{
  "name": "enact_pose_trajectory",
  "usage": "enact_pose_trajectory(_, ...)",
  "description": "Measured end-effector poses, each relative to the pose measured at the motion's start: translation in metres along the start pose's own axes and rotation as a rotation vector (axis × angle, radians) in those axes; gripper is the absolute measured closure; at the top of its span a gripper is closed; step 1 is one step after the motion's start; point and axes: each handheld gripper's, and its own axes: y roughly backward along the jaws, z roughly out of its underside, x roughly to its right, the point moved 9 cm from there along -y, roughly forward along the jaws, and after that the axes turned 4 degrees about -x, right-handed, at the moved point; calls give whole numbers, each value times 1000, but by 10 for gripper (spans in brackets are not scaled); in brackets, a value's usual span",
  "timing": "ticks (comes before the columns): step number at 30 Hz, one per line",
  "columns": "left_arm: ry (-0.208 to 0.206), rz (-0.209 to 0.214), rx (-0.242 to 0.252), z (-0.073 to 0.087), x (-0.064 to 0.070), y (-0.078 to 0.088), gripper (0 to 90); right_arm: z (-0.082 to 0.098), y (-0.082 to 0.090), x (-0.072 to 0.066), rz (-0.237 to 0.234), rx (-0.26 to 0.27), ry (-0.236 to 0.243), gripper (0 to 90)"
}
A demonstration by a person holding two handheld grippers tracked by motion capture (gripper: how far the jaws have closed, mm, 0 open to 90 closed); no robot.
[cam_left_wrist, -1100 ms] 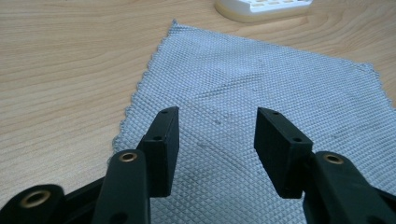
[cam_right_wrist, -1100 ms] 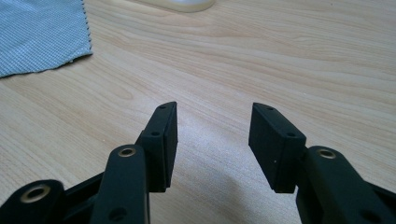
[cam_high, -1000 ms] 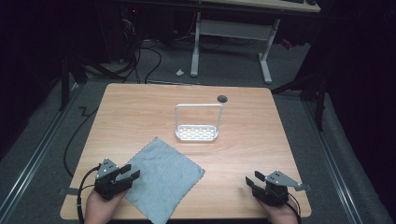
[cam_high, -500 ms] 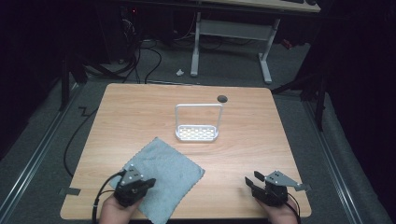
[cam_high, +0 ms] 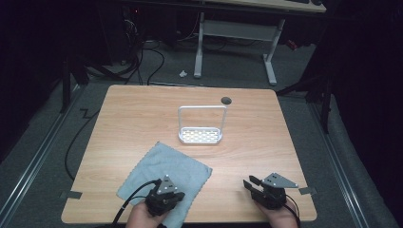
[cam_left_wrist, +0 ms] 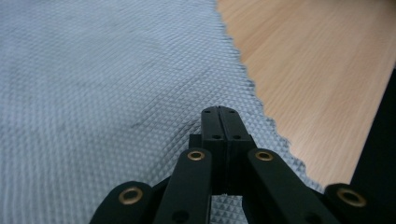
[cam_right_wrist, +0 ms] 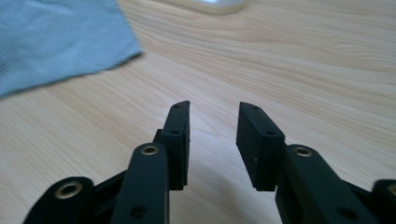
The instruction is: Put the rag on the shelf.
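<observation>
Since the earlier frames the left gripper [cam_high: 166, 198] has slid rightward from the bare wood onto the near corner of the grey cloth [cam_high: 164, 173], low and left of centre in the high view. Its fingers [cam_left_wrist: 219, 126] are pressed together, tips resting over the cloth's weave; whether they pinch any fabric cannot be told. The right gripper [cam_right_wrist: 212, 123] sits at the lower right on the wooden surface [cam_high: 142, 118], fingers apart over bare wood. A white wire rack [cam_high: 201, 126] stands mid-frame.
</observation>
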Motion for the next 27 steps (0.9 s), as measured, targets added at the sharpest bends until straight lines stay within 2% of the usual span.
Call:
enact_pose_trajectory(1,-4,6,14,-3,3,-1,855,-4,-5,-12,-28,-4,12,699)
enact_pose_trajectory(2,-10,-1,27,-6,3,1,855,-4,-5,-12,-28,-4,12,699)
enact_pose_trajectory(3,-15,-23,46,-7,-1,8,844,-7,-9,-20,-46,-6,28,719)
enact_pose_trajectory(4,-10,-44,65,-8,-9,16,831,-11,-13,-30,-76,-11,32,733)
enact_pose_trajectory(5,9,-68,86,-7,-19,26,819,-20,-20,-54,-117,-17,79,796)
enact_pose_trajectory(6,30,-98,102,-3,-33,36,819,-20,-20,-54,-117,-17,79,796)
enact_pose_trajectory(7,53,-135,107,3,-48,45,817,-24,-25,-66,-124,-25,126,826)
enact_pose_trajectory(8,69,-190,98,13,-66,56,816,-27,-30,-79,-141,-30,160,869)
enact_pose_trajectory(9,79,-222,86,21,-77,62,817,-31,-38,-95,-165,-42,186,900)
enact_pose_trajectory(10,98,-251,65,31,-89,69,824,-33,-43,-104,-174,-49,210,900)
enact_pose_trajectory(11,122,-278,39,42,-103,77,888,-34,-51,-116,-184,-63,245,900)
enact_pose_trajectory(12,140,-285,30,47,-109,80,898,-34,-60,-130,-198,-85,287,900)
enact_pose_trajectory(14,183,-280,16,55,-120,85,898,-33,-70,-146,-218,-110,335,900)
enact_pose_trajectory(15,187,-280,10,56,-120,84,898,-31,-75,-154,-220,-131,365,900)
enact_pose_trajectory(17,169,-271,-21,58,-117,78,898,-26,-80,-159,-213,-158,390,900)
enact_pose_trajectory(18,161,-270,-17,57,-115,76,898,-25,-81,-159,-209,-148,392,900)
enact_pose_trajectory(20,158,-242,-11,54,-109,72,898,-24,-79,-153,-205,-154,384,900)
enact_pose_trajectory(22,152,-205,6,49,-99,64,898,-23,-76,-140,-177,-156,380,900)
enact_pose_trajectory(26,87,-151,-5,35,-73,47,898,-20,-70,-107,-136,-159,333,900)
enact_pose_trajectory(27,77,-124,-2,30,-64,40,898,-20,-68,-98,-126,-163,315,900)
